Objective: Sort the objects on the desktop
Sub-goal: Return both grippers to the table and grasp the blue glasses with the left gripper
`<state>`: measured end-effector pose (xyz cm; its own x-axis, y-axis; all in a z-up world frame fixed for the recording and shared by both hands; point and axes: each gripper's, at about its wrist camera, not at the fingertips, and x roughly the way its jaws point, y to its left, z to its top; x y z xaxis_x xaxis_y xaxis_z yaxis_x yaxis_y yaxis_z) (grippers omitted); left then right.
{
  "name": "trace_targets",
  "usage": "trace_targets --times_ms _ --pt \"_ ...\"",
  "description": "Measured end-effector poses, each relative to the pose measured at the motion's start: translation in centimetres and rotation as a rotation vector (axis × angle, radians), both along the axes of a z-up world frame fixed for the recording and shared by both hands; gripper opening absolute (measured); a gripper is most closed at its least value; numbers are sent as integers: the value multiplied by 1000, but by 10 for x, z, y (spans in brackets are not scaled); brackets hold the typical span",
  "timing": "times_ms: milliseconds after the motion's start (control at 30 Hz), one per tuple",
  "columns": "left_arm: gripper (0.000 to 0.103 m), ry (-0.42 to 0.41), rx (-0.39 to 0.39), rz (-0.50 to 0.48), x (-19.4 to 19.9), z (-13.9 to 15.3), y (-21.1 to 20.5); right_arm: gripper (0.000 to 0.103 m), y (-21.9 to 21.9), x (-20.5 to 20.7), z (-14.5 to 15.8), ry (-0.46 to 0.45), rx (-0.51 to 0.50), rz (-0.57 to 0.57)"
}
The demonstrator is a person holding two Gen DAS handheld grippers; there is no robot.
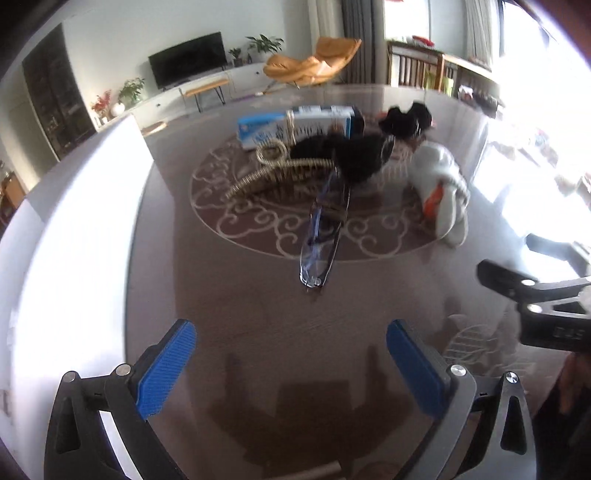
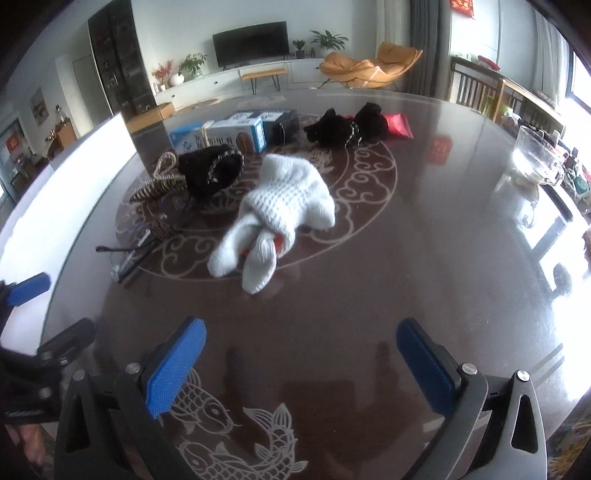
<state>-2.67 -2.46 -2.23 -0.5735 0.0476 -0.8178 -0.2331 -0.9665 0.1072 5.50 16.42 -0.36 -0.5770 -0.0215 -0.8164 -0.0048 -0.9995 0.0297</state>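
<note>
Both tools [image 1: 291, 363] [image 2: 301, 363] spread above table [image 2: 369, 295]

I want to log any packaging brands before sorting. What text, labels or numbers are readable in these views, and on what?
None can be read for certain.
Blue-and-white boxes: printed characters, too blurred to read.
Red packet: no legible print.
Red square mark on the table: too blurred.
Red hanging sign at top: gold characters, too small.
Right gripper body, in the left wrist view: pale marking, blurred.

White knit glove [image 2: 284, 199] (orange inside); black glove [image 2: 216, 171].
</note>
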Motion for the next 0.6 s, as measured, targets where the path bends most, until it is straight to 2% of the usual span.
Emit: trace_targets --times_ms 67,200,367,600 --pt "103 -17 -10 -10 1 -10 -2 103 1 -2 -3 -11 22 -16" --pt "103 -7 27 -11 -19 -15 0 103 9 -7 -10 -39 37 -76" --pt "103 -43 95 -12 -53 -19 5 103 20 -7 -12 -39 34 -137" --pt "103 -44 94 -22 -95 -22 28 103 21 -7 -12 -21 35 -146"
